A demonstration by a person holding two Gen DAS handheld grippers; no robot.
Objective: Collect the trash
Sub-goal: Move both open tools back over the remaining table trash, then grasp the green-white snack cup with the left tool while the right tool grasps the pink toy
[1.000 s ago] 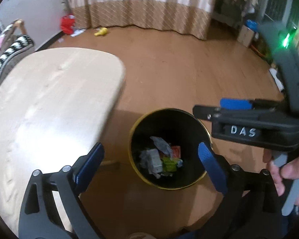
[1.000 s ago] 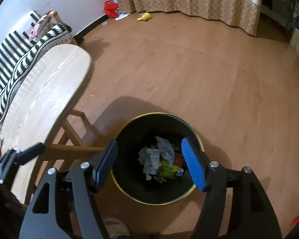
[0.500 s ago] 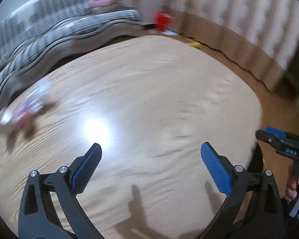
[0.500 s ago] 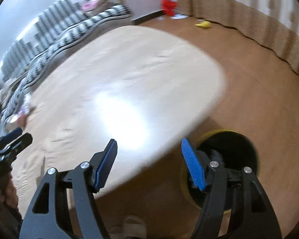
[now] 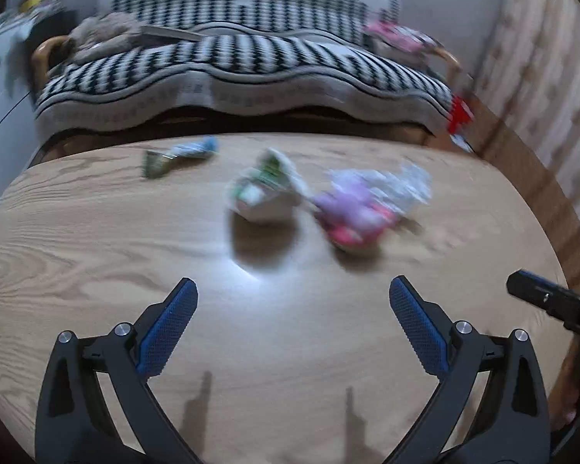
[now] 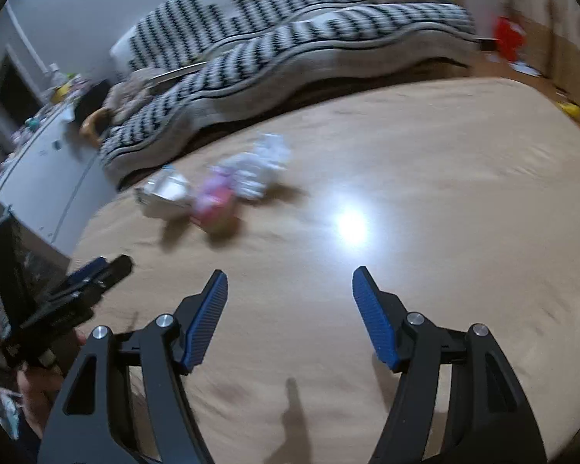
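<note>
Ahead of the left gripper (image 5: 293, 305), whose jaws stand apart and grasp nothing, the trash lies on the wooden table (image 5: 96, 239): a white-green crumpled wrapper (image 5: 266, 189) touching a pink-purple wrapper (image 5: 359, 208), and a small blue-green wrapper (image 5: 178, 154) near the far edge. Much bare tabletop separates them from both grippers. The right gripper (image 6: 290, 290) is also released and empty. Behind the table stands a striped sofa (image 5: 251, 58).

Three pieces of trash lie on one tabletop (image 5: 96, 239): one blue-green wrapper (image 5: 179, 154), one white-green crumpled pack (image 5: 266, 189) and one pink-white crumpled bag (image 5: 363, 205). Two grippers, left (image 5: 293, 323) and right (image 6: 290, 313), are above it. One striped sofa (image 5: 251, 65) stands behind.
</note>
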